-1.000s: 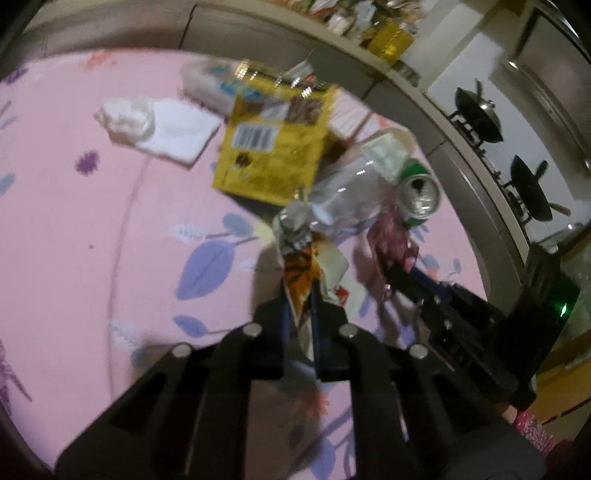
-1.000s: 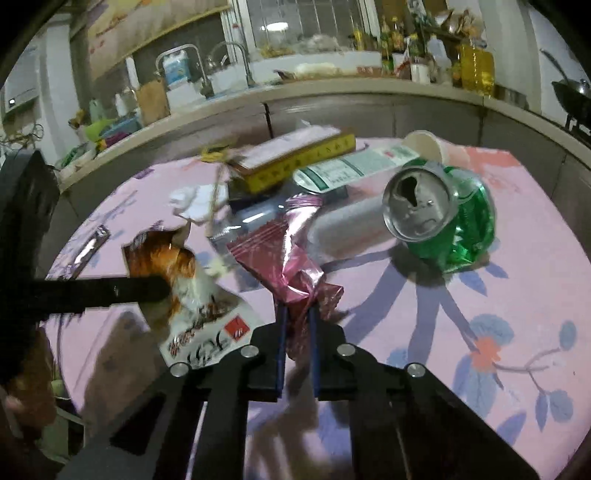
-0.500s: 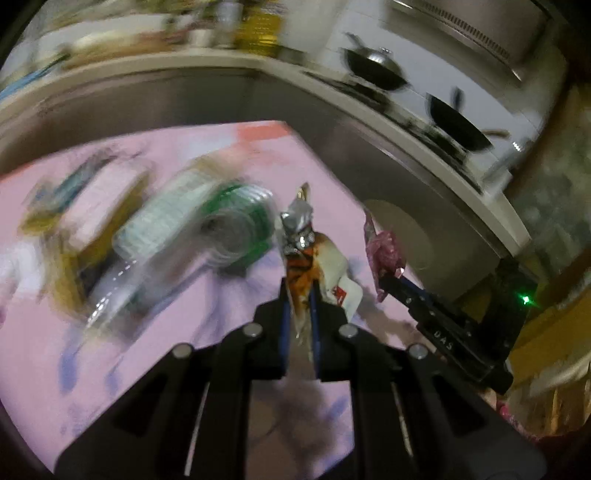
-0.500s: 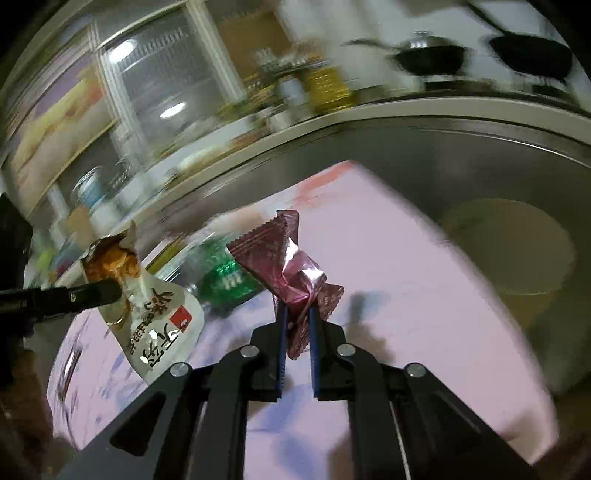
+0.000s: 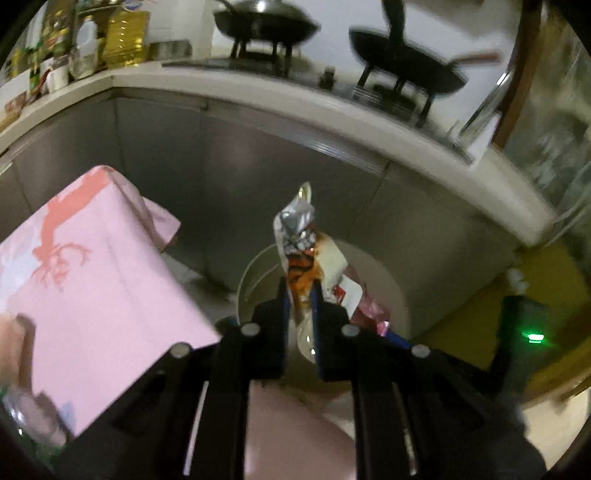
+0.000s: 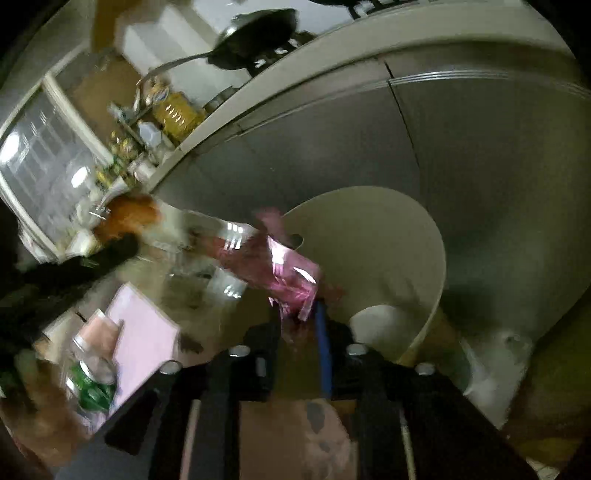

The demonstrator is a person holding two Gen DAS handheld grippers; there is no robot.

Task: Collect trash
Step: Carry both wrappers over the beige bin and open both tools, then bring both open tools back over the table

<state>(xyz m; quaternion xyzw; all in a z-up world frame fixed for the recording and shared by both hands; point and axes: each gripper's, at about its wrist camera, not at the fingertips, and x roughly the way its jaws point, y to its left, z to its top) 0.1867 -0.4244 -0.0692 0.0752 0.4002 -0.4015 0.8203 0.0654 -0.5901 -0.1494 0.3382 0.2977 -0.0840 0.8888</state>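
My left gripper [image 5: 299,295] is shut on an orange-and-white snack wrapper [image 5: 301,254] with a crumpled silver top, held over the mouth of a round beige trash bin [image 5: 391,291] on the floor. My right gripper [image 6: 299,314] holds a pink foil wrapper [image 6: 284,269] at the left rim of the same bin [image 6: 399,236]; its jaws stand slightly apart with the wrapper between them. The right gripper and pink wrapper [image 5: 369,310] show just right of my left fingers. The left gripper's wrapper [image 6: 129,218] appears blurred at the left in the right wrist view.
The pink-clothed table corner [image 5: 92,266] is at the left, with a green can [image 6: 92,387] and a cup [image 6: 99,325] on it. Grey cabinet doors [image 5: 258,177] stand behind the bin. Woks [image 5: 266,22] sit on the counter above.
Both grippers have swung away from the table with their wrappers and now hang over the trash bin. The can and bottle have left the left wrist view.
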